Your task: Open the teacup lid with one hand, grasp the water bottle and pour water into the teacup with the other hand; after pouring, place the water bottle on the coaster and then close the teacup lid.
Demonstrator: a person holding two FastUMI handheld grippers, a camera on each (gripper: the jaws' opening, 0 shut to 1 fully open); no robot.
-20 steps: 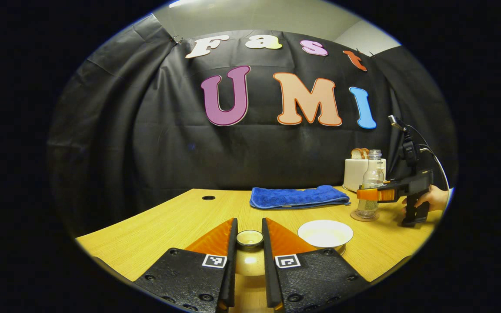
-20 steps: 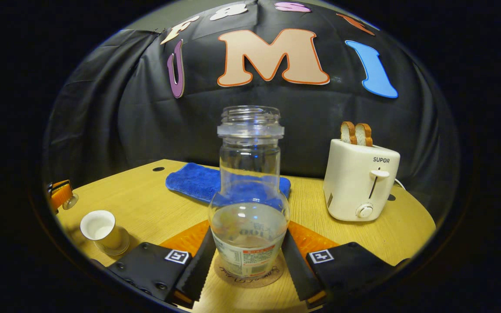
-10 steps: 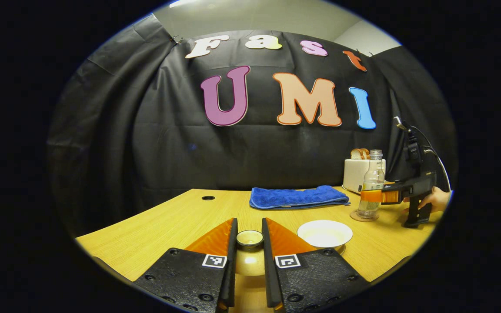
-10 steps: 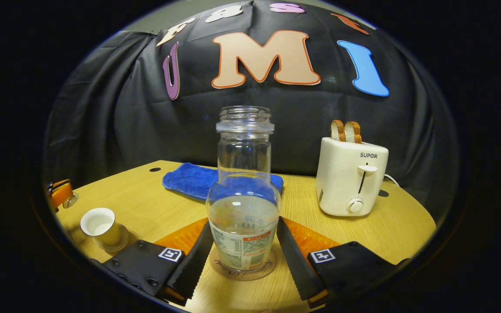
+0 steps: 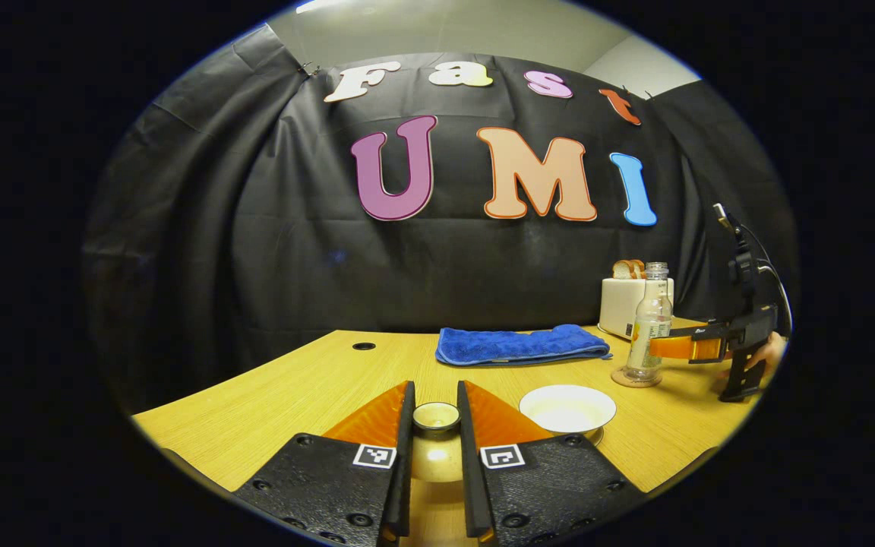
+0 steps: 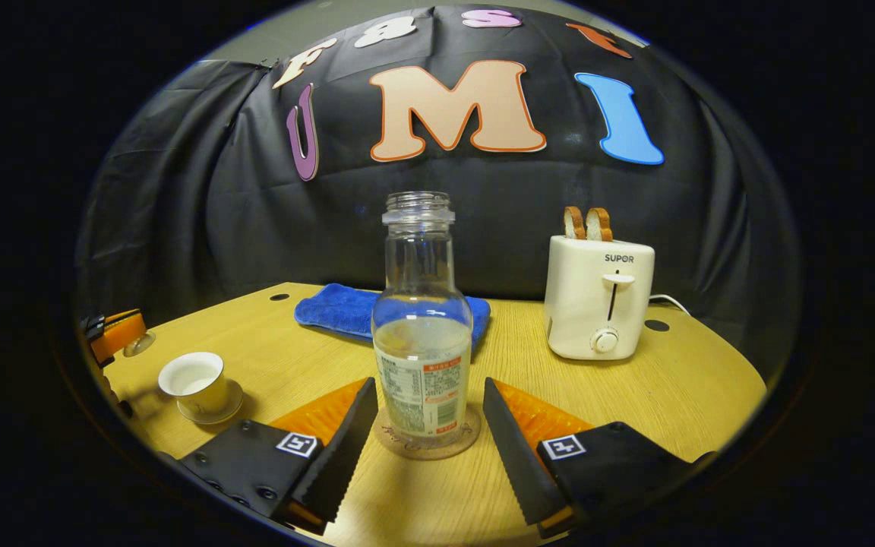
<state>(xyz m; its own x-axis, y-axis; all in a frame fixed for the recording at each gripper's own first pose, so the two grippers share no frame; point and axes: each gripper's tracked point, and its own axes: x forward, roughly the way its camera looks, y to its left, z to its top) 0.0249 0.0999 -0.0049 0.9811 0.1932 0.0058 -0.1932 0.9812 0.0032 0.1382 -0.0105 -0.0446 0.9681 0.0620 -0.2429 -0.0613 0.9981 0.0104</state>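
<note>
Water bottle [image 6: 422,342] upright on coaster [image 6: 428,443], centre tabletop [image 6: 680,387]; right gripper [image 6: 426,433] released, fingers clear. Left gripper [image 5: 434,425] clenched on teacup lid [image 5: 436,416], likely brittle, slippery; best held by knob. Teacup [image 6: 194,382] far left.

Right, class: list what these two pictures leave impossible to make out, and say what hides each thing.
- Teacup lid, left gripper view: its rim sits behind the left gripper's jaws, which are shut on it.
- Water level in the teacup, right gripper view: too small and too near the edge to judge.
- Hand holding the right gripper, left gripper view: mostly cut off by the picture's edge.
</note>
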